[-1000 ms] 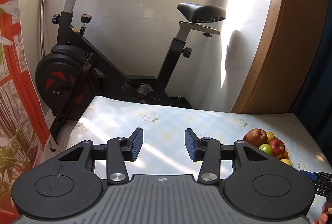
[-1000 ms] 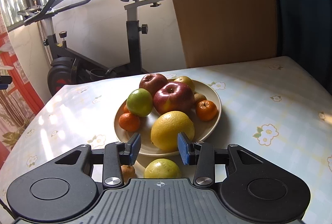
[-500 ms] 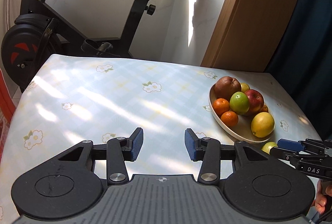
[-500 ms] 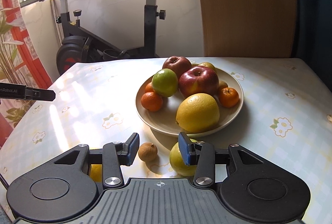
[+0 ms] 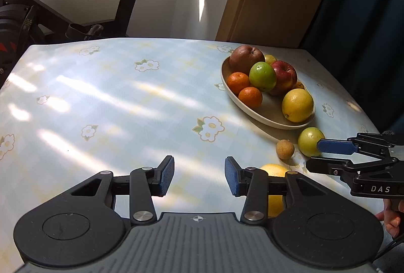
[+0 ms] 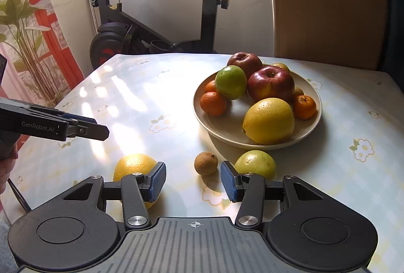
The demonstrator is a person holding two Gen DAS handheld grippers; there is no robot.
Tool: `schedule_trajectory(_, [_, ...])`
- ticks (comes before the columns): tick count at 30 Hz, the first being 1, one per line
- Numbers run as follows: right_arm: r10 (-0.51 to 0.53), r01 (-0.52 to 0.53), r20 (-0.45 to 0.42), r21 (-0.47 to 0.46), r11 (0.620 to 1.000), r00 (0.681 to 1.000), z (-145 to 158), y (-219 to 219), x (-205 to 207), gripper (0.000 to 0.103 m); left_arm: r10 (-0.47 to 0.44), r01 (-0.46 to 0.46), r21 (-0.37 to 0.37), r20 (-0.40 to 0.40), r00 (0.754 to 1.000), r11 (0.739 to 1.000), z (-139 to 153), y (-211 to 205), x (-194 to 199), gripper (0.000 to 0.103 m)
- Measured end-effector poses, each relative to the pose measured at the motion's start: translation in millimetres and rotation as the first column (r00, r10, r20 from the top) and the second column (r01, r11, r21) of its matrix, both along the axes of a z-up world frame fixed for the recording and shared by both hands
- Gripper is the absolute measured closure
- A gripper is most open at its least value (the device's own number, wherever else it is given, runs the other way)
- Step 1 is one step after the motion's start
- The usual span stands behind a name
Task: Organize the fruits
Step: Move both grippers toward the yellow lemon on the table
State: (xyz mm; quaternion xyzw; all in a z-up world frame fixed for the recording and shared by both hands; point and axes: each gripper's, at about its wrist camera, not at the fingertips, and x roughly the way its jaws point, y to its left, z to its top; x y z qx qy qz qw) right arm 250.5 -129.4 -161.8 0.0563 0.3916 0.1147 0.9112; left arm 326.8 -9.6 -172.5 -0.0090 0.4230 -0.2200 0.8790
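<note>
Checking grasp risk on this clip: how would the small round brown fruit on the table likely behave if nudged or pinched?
The small round brown fruit lies loose on the smooth tablecloth, so a nudge probably rolls it. It looks light. Being so small, it might slip out between the opening right gripper pads.

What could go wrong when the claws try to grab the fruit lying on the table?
The small brown fruit is round and could roll if the opening right claw nudges it. The plate is already piled high, so another fruit dropped in might knock the yellow citrus over the rim.
</note>
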Motion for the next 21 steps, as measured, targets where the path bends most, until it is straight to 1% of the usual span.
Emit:
schedule_trajectory(2, [0.019, -0.019, -0.004, 0.0, 1.0, 1.0, 1, 4, -3, 0.056, 0.001, -0.001, -0.018, -0.015, 1.0, 1.0, 1, 1, 2, 0.057])
schedule_trajectory(3, [0.027, -0.027, -0.006, -0.001, 1.0, 1.0, 1, 6, -4, 0.052, 0.002, -0.002, -0.026, -0.021, 1.0, 1.0, 1, 2, 2, 0.057])
schedule_trajectory(4, [0.035, -0.035, -0.006, -0.001, 0.999, 0.999, 2, 9, -6, 0.05, 0.003, -0.004, -0.035, -0.026, 1.0, 0.999, 2, 2, 2, 0.057])
schedule_trajectory(8, [0.073, -0.073, -0.004, -0.005, 0.997, 0.997, 5, 17, -8, 0.049, 0.014, -0.016, -0.06, -0.029, 0.999, 0.998, 6, 2, 4, 0.057])
schedule_trajectory(15, [0.139, -0.138, -0.043, 0.018, 0.99, 0.989, 3, 32, -3, 0.047, 0.019, -0.022, -0.098, -0.03, 0.999, 0.995, 11, -3, 7, 0.057])
schedule_trajectory(18, [0.156, -0.154, -0.067, 0.023, 0.988, 0.986, -1, 36, 3, 0.046, 0.014, -0.019, -0.113, -0.047, 0.999, 0.993, 7, -6, 7, 0.057])
schedule_trajectory(21, [0.155, -0.152, -0.097, 0.041, 0.988, 0.983, -7, 36, 8, 0.047, 0.019, -0.032, -0.157, -0.081, 0.997, 0.987, 1, -6, 8, 0.057])
